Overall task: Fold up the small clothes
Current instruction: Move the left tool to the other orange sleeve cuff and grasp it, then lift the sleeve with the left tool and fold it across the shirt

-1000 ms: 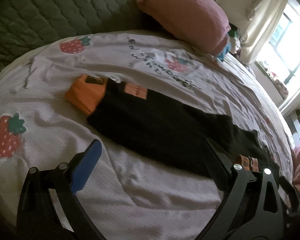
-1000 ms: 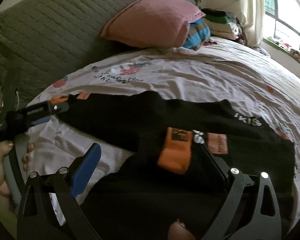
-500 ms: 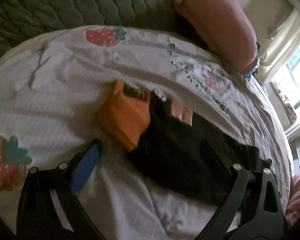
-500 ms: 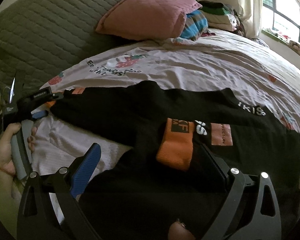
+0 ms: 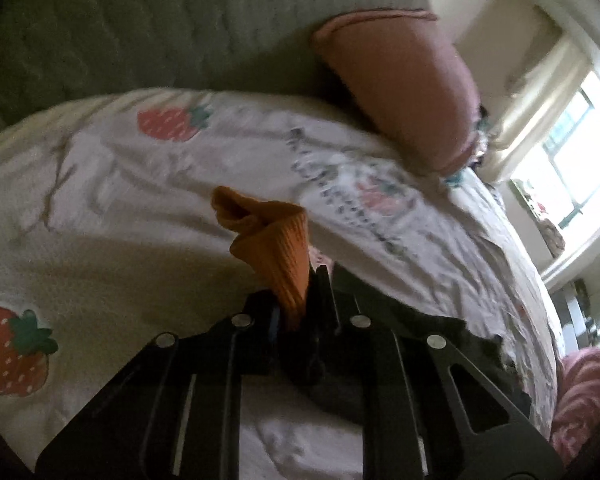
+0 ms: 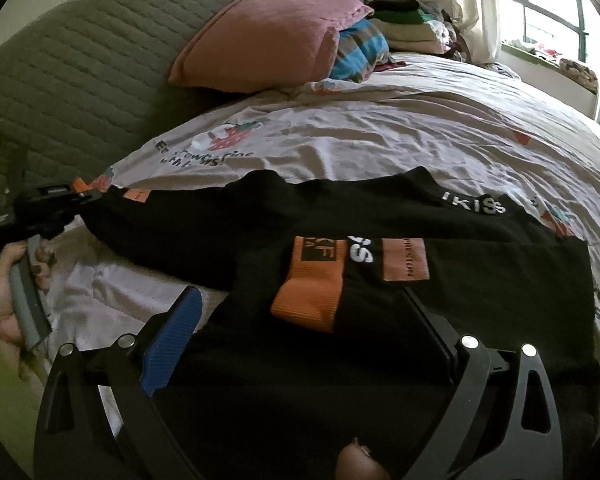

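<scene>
Closing on the far orange cuff point(image 5: 276, 248), the left gripper point(image 5: 300, 300) is pinching it, while the right gripper point(image 6: 300, 328) is spread over the barely folded black garment point(image 6: 380, 216).

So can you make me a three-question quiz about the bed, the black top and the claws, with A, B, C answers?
1. Where is the pink pillow?
A. leaning on the grey quilted headboard
B. on the floor
C. on the black top

2. What colour are the cuffs on the black top?
A. green
B. orange
C. white

3. What is the left claw doing?
A. wide open over bare sheet
B. pinching an orange cuff
C. holding the pillow

Answers:
1 A, the right wrist view shows the pillow propped against the headboard at the top of the bed.
2 B, the second cuff folded onto the top's front is orange too.
3 B, the left claw's jaws are closing with ribbed orange cloth bunched up between them; the right claw stands open above the top.
</scene>
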Action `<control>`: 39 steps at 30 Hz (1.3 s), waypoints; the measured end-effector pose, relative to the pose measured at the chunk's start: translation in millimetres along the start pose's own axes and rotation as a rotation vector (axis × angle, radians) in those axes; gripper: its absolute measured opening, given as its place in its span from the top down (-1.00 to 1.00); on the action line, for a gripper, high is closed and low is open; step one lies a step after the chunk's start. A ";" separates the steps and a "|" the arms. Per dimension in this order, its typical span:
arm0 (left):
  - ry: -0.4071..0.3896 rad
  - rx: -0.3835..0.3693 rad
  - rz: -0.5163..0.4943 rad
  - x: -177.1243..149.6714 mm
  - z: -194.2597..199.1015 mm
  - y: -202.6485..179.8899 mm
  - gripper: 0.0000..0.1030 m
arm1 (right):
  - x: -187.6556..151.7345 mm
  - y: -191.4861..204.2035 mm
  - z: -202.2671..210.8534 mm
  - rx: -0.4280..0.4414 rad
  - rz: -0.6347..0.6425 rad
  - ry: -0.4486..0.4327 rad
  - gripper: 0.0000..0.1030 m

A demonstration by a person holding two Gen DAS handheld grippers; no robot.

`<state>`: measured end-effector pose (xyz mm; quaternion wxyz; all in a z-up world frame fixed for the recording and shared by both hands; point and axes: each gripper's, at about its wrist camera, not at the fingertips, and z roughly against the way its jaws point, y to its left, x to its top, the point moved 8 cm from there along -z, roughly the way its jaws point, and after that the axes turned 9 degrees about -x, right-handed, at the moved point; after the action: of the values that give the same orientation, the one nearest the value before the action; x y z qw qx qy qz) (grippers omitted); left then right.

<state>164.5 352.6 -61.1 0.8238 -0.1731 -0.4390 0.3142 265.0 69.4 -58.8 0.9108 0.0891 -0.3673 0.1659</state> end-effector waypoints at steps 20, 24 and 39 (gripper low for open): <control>-0.055 -0.191 -0.207 2.3 53.6 -150.4 0.91 | -0.9 -69.1 47.5 -0.015 -0.149 -0.086 -0.86; -0.047 -0.216 -0.253 -5.1 55.3 -178.2 0.92 | -4.6 -88.5 57.1 -0.024 -0.183 -0.097 -0.86; 0.060 -0.295 -0.396 -64.6 37.0 -264.2 0.96 | -24.3 -174.6 88.8 -0.072 -0.341 -0.139 -0.86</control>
<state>203.5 113.5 67.9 0.8477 -0.2111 -0.4811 0.0737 256.0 -123.8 -19.4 0.9007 0.1287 -0.4148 -0.0107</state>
